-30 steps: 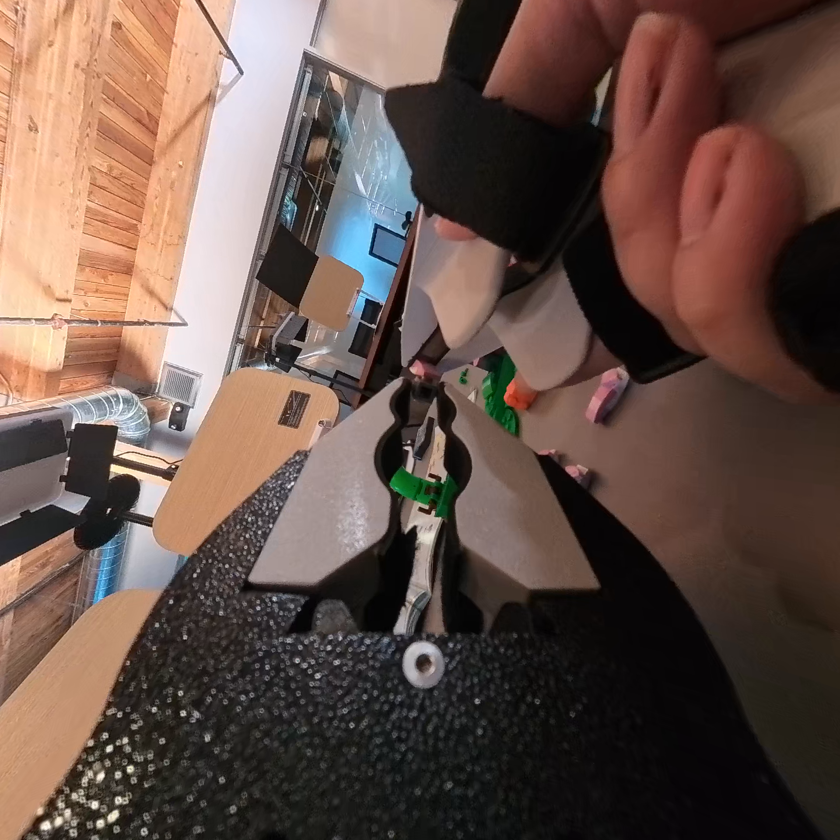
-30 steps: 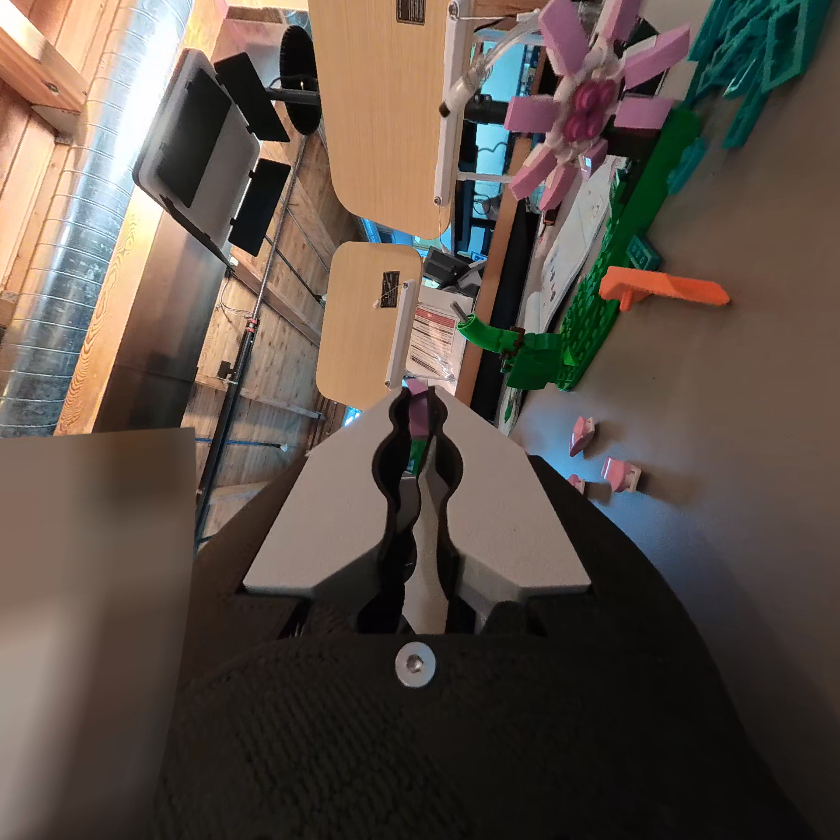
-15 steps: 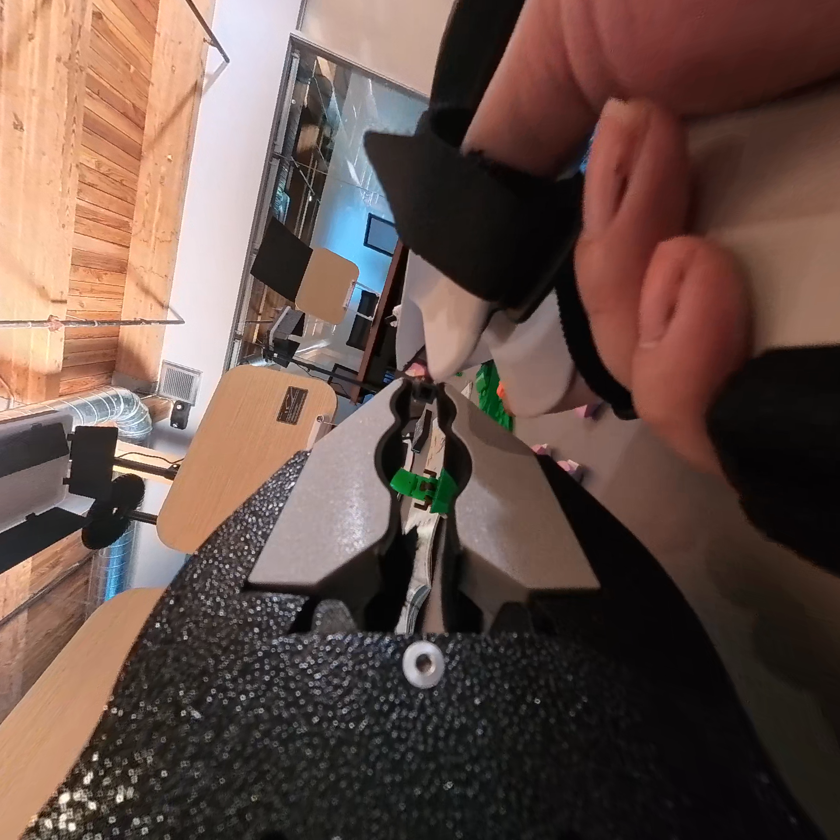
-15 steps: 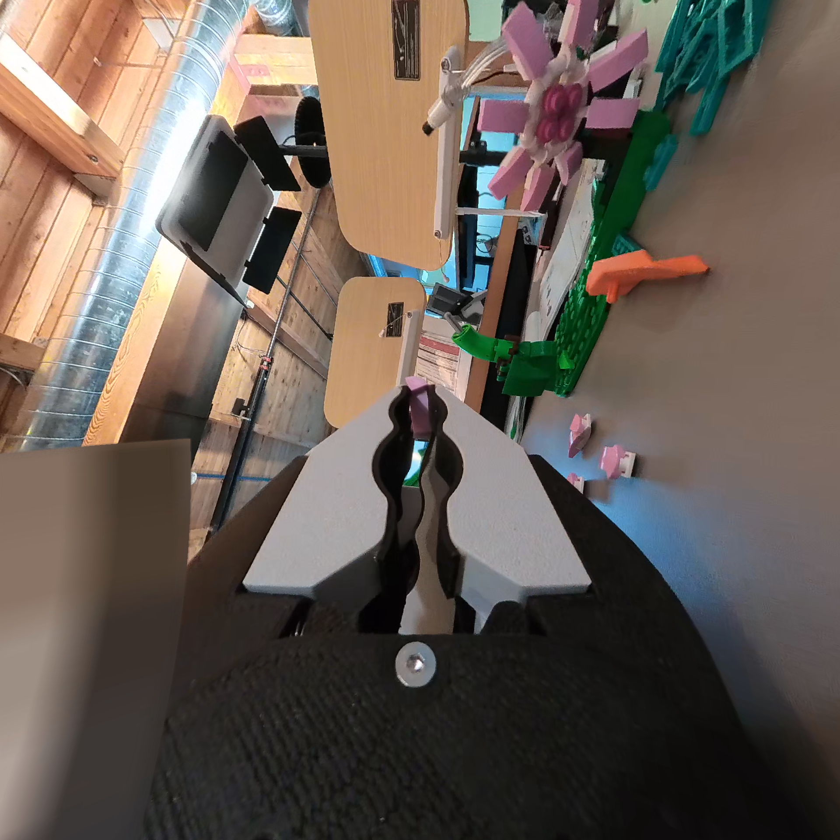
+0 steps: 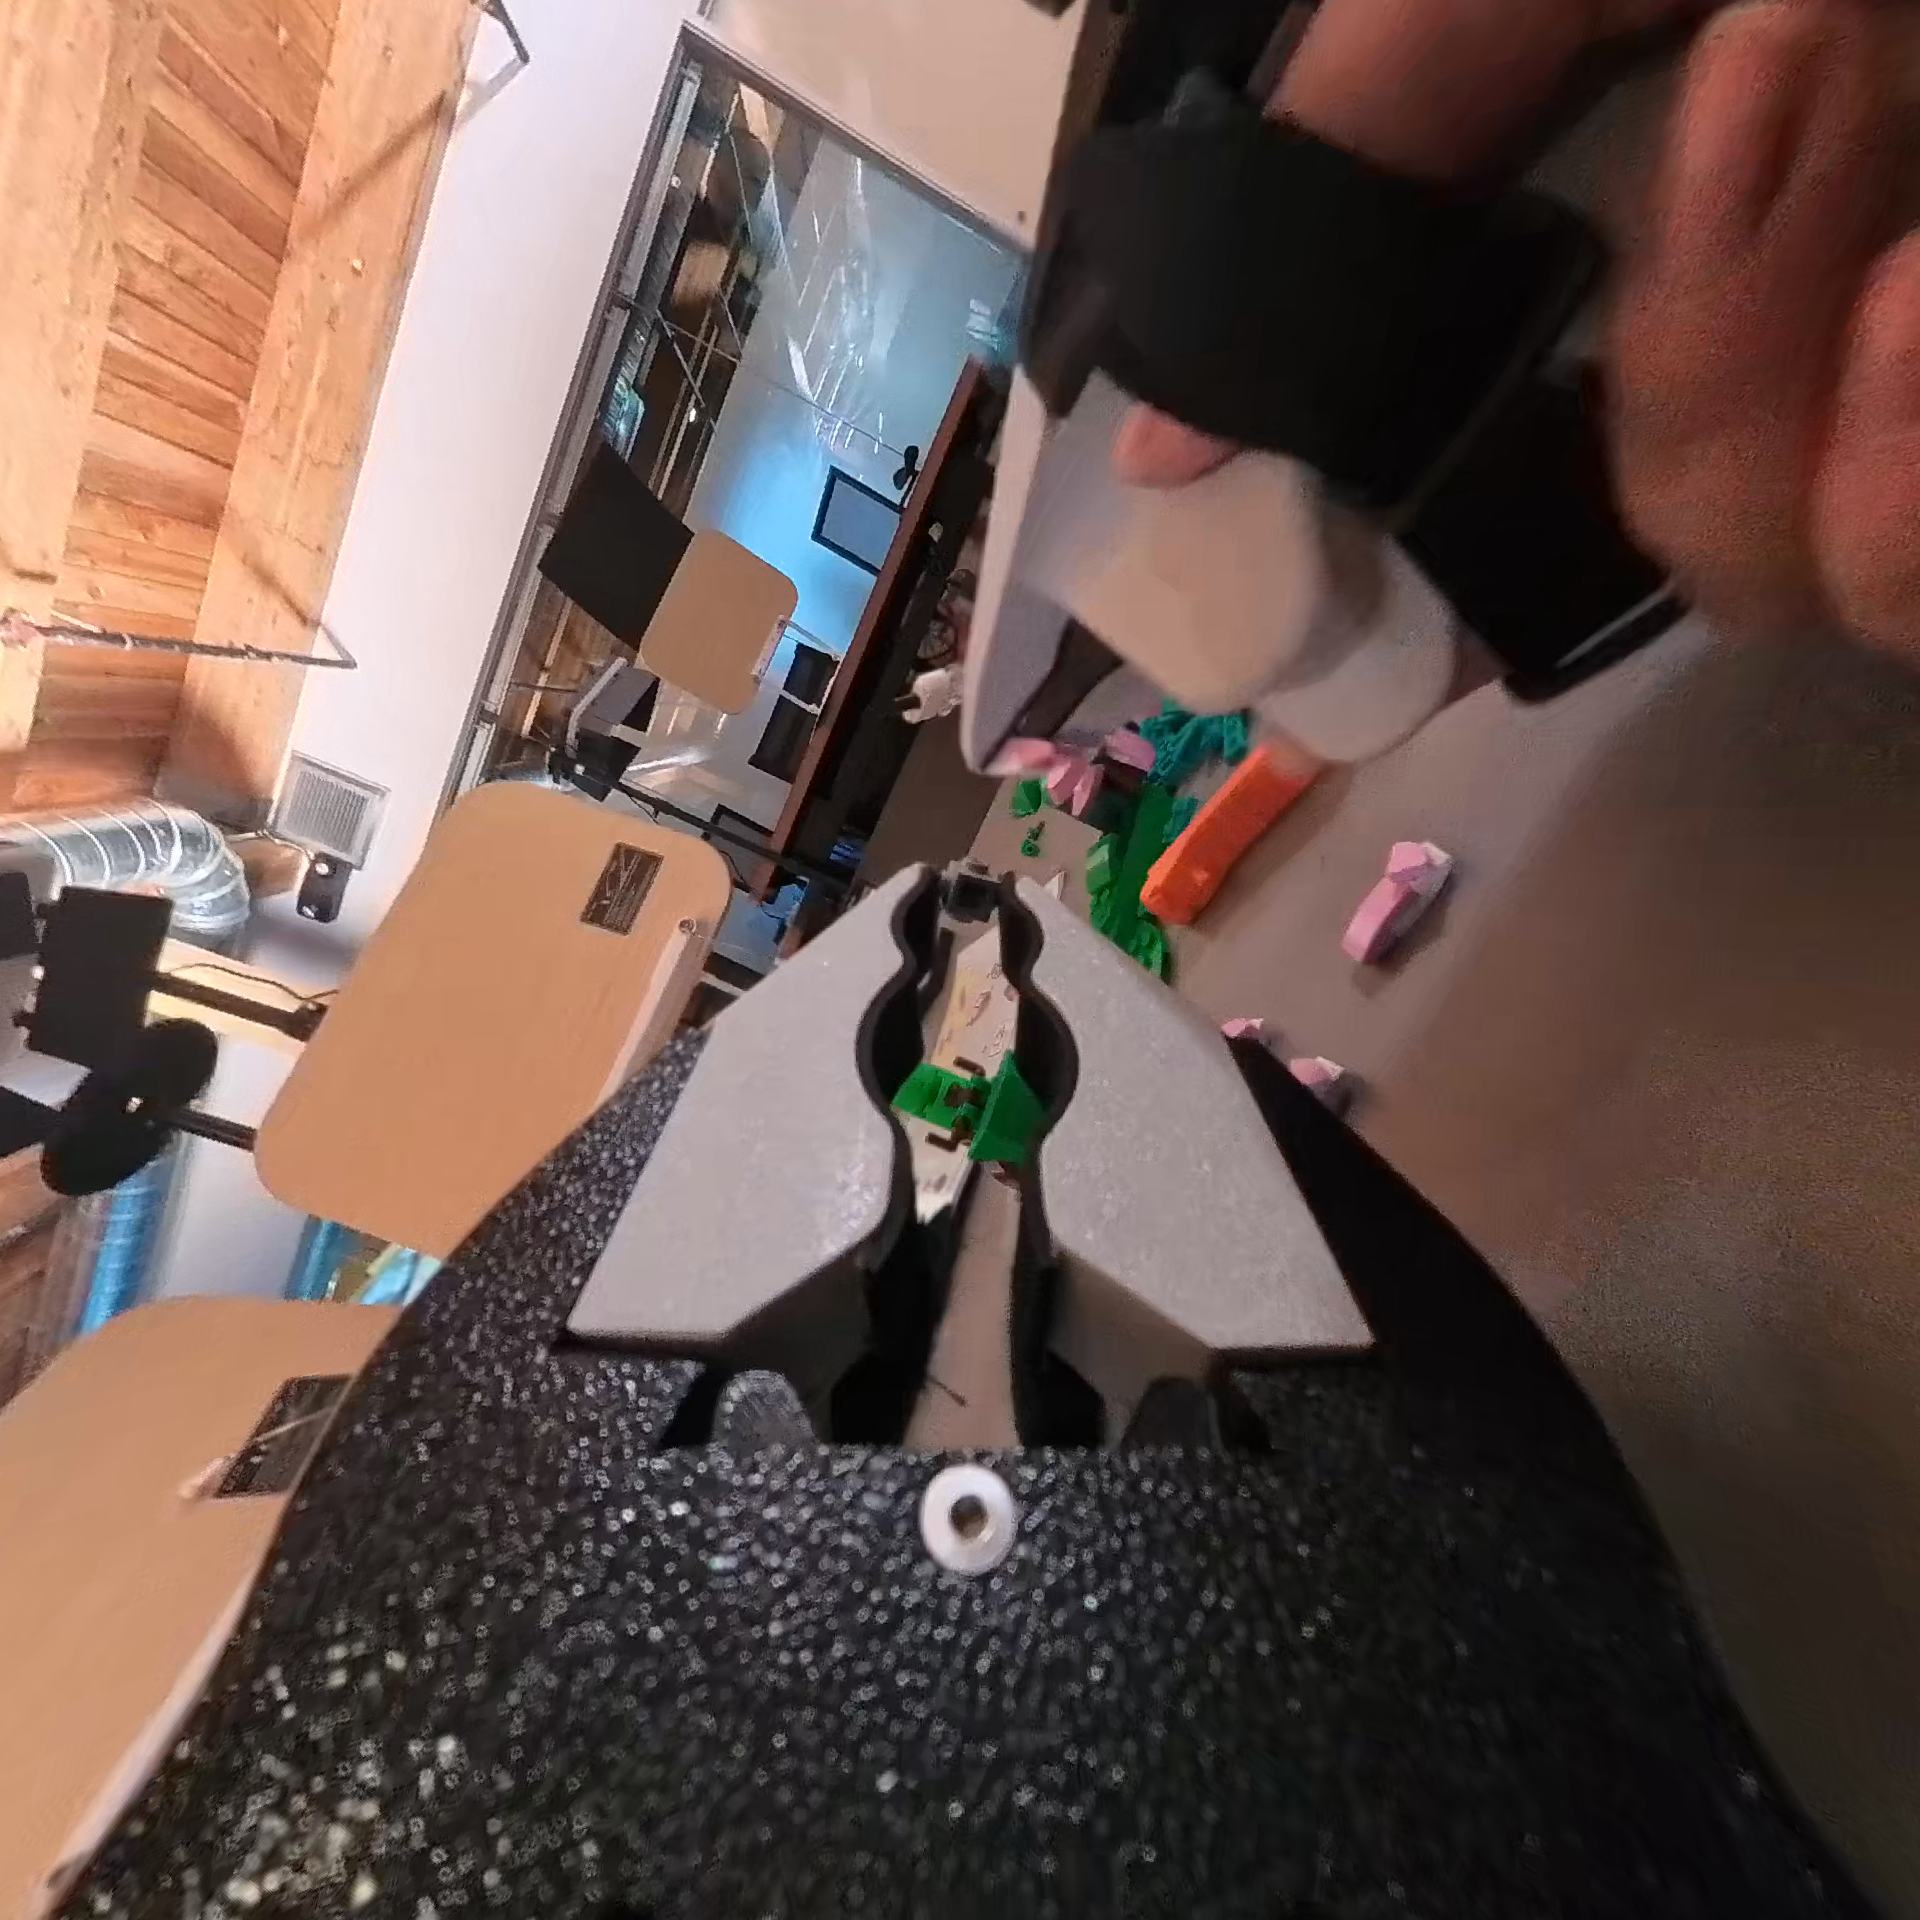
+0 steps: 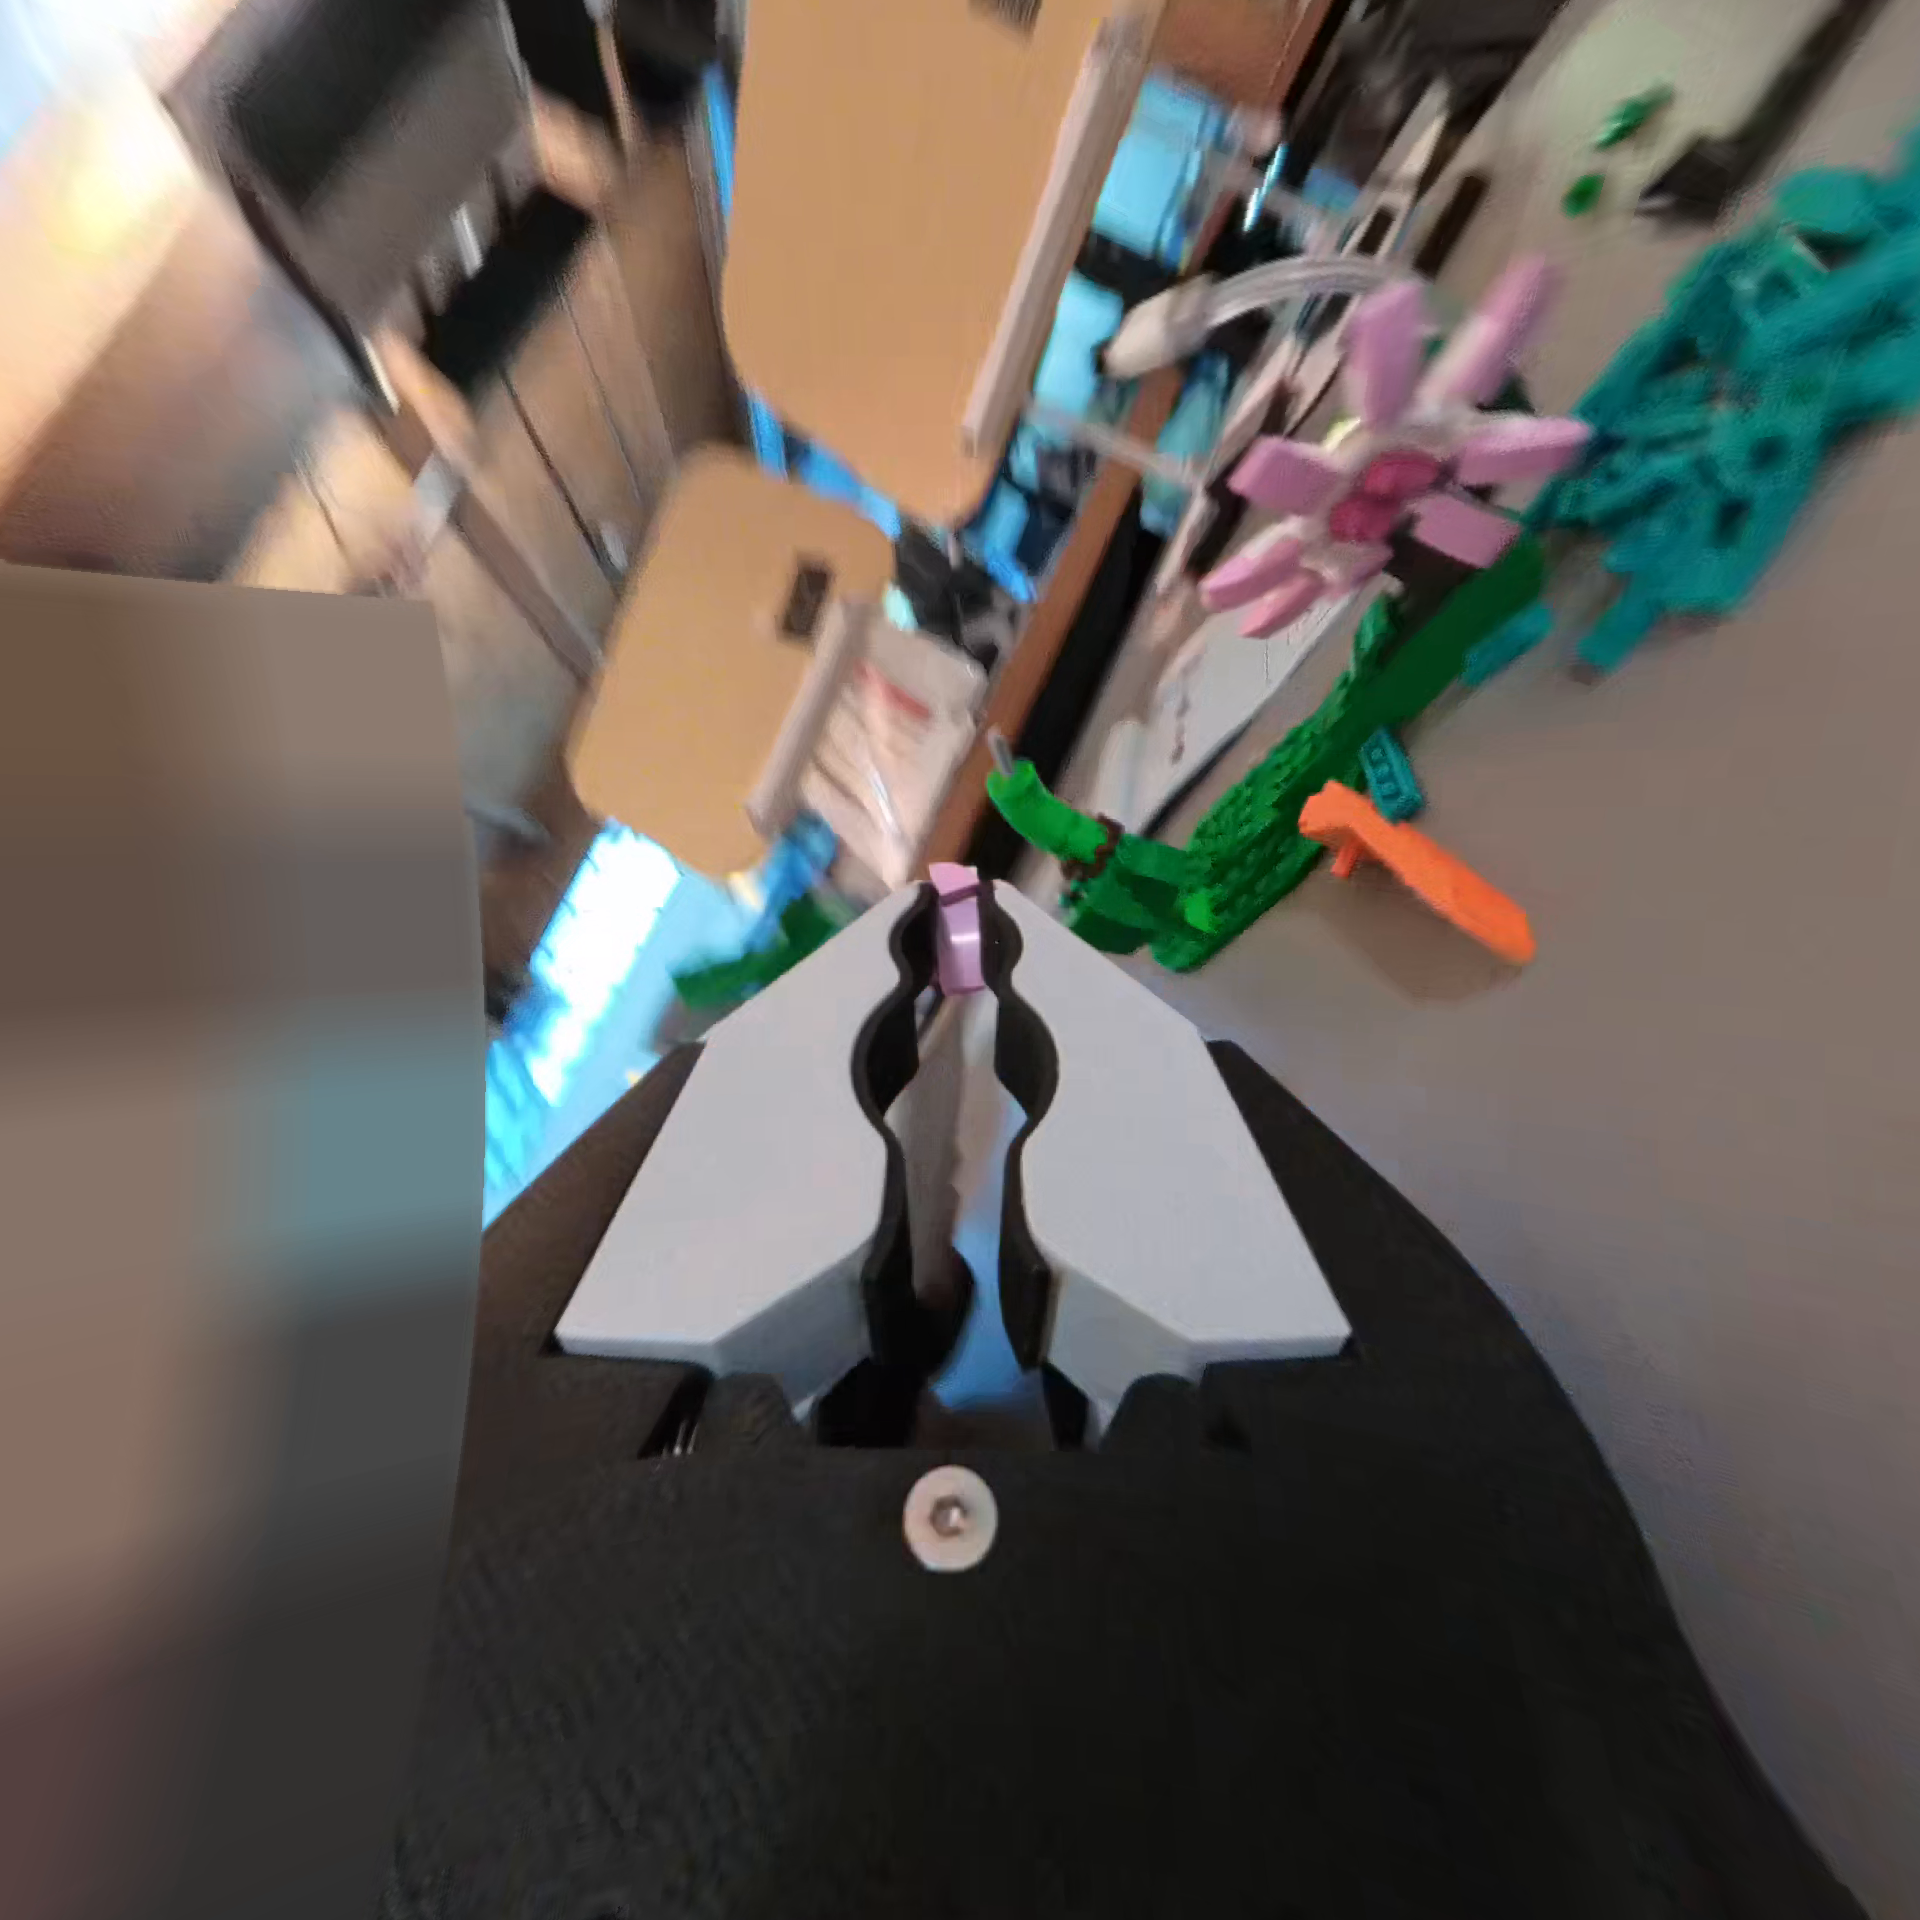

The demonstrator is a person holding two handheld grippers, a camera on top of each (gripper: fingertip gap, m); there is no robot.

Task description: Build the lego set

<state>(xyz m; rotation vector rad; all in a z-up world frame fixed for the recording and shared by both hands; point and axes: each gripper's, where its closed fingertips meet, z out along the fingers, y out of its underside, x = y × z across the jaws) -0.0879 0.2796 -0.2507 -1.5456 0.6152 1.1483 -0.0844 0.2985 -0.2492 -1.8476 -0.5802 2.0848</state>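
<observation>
My left gripper [image 5: 971,896] is shut on a small green lego stem piece [image 5: 971,1110] with a dark end at its tips, held above the grey table [image 5: 1662,1091]. My right gripper [image 6: 958,902] is shut on a small lilac lego piece [image 6: 958,940]. It also shows in the left wrist view [image 5: 1006,753], held by a hand, up and to the right of the left tips and apart from them. A pink lego flower [image 6: 1382,499] stands on a green base [image 6: 1340,748] farther off.
An orange brick separator [image 6: 1423,873] lies beside the green base, with a curved green stem [image 6: 1049,821] near it. A teal pile of pieces [image 6: 1766,416] lies behind. Loose pink pieces [image 5: 1397,914] lie on the table. Wooden chairs [image 5: 488,1039] stand beyond the table edge.
The right gripper, which met the left gripper's tip half a second ago, has pulled away up and to the right. The right wrist view has swung and is blurred. Both stay shut.
</observation>
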